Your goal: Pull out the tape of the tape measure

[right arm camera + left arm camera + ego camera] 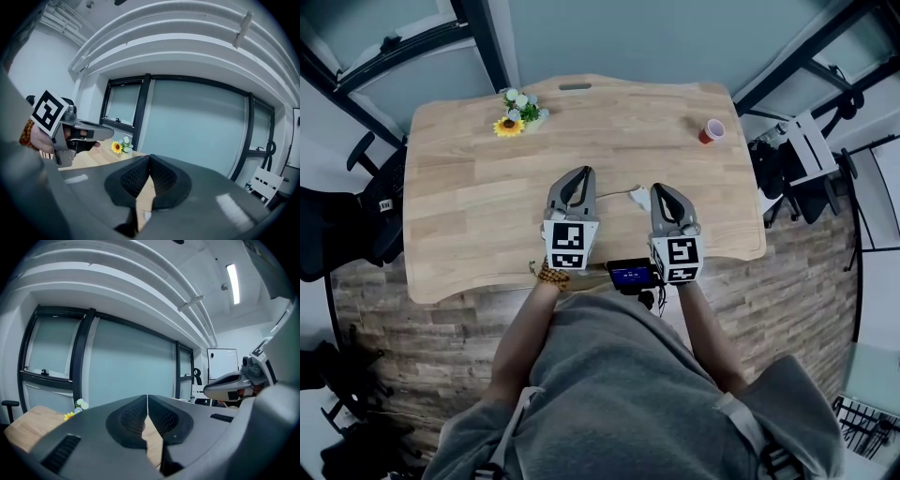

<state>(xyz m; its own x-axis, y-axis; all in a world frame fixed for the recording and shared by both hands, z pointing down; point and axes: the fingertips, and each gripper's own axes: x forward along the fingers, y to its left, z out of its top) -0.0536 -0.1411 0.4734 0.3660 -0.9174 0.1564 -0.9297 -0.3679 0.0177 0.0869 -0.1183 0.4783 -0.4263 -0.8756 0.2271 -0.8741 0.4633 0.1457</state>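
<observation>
Quick status from my end. Both grippers sit side by side over the near half of the wooden table point(459, 197), pointing away across it.

My left gripper point(580, 174) has its jaws pressed together at the tips with nothing between them. Through the small gap lower down I only see tabletop. The right gripper point(662, 189) is the same: jaws together, nothing pinched.

The tape measure point(638, 196) looks to be the small white thing lying on the table between the two grippers, just beside the right one's tip. It's too small in the head view for me to make out details, and neither gripper has hold of it.

Other stuff on the table: a little bunch of flowers point(515, 112) with a sunflower in it near the far left corner, and a red cup point(711, 131) near the far right corner, both well away from the grippers. There's a dark device with a blue screen point(630, 274) at the near edge, between the two marker cubes. The wrist behind the left gripper has a bead bracelet point(551, 275) on it.
</observation>
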